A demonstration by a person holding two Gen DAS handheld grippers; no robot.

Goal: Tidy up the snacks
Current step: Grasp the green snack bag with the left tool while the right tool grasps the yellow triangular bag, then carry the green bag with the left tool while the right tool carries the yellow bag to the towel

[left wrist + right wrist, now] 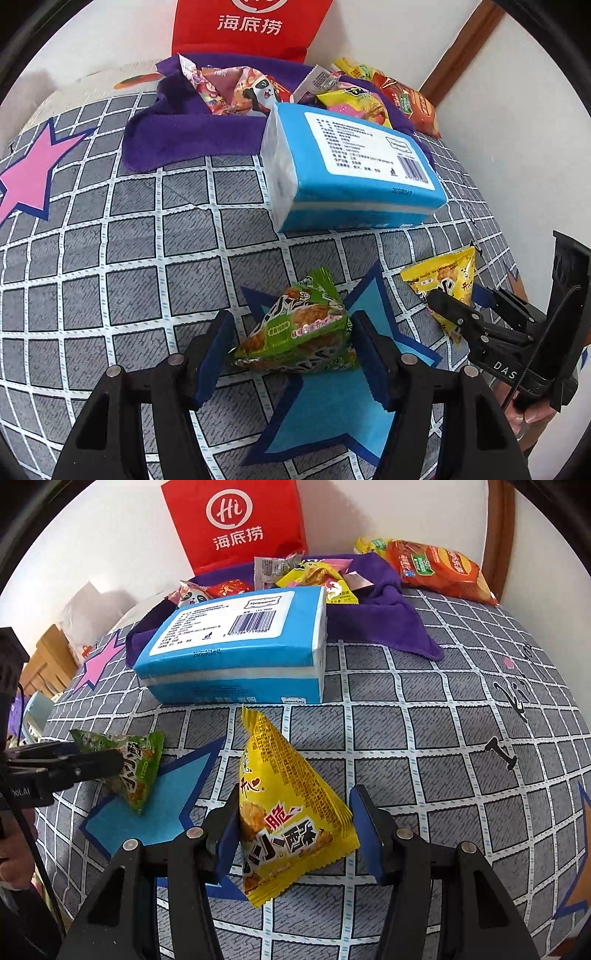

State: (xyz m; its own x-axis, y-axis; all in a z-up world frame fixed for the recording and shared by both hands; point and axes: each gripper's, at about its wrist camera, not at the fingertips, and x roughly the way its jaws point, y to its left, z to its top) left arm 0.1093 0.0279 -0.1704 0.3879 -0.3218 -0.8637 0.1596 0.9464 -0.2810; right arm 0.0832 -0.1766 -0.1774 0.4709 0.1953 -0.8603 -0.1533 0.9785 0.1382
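Snacks: green packet (295, 328) sits lower centre of the left wrist view, between the left gripper (291, 354) pads, jaws apart, right pad touching or nearly, left pad clear. Yellow packet (288, 812) is lower centre of the right wrist view inside the right gripper (295, 834), jaws apart, left pad against the foil, right pad off it. Both lie on the checked bedsheet (443, 738). Suggest closing on the puffed middle, not the crimped seams, gently to avoid bursting. Beyond: blue tissue pack (351, 166), then the purple cloth (166, 136) with the snack pile, likely the drop spot. Red bag (236, 520) at top.
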